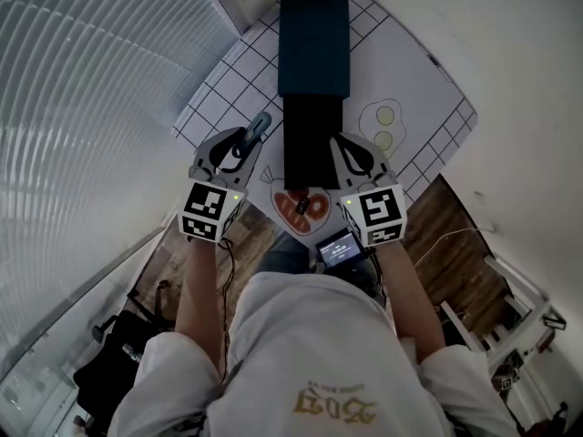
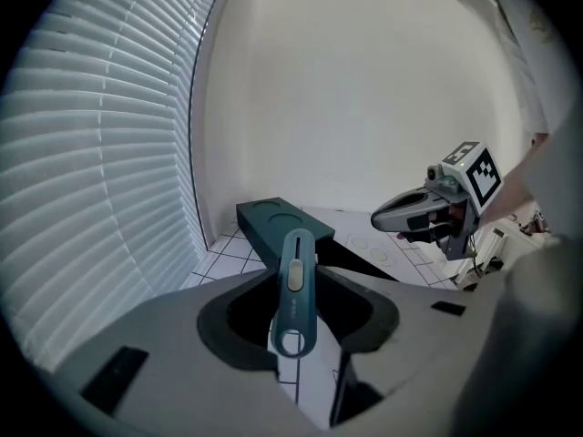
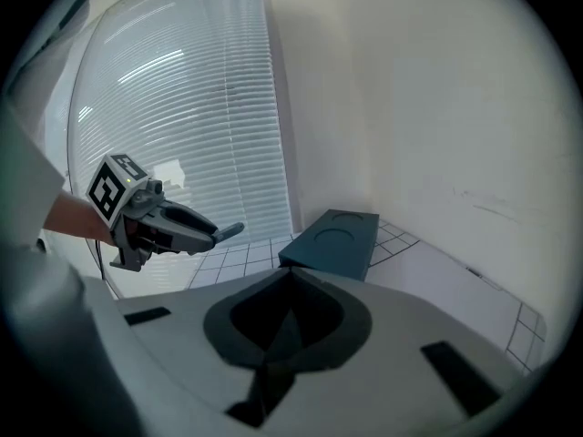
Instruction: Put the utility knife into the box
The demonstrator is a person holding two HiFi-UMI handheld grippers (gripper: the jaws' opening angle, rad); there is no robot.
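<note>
left claw (image 1: 242, 138) clenched on the utility knife (image 2: 295, 285), off the surface just left of the box (image 1: 313, 48), right claw (image 1: 340, 142) closed empty; I'd line the knife lengthwise over the dark open tray (image 1: 310, 144), lower, then release

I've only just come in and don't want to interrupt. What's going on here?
A person holds a tool in each hand. The left tool grips a teal knife above the table, short of the box. The right tool is shut and empty. The knife isn't in the box yet.
</note>
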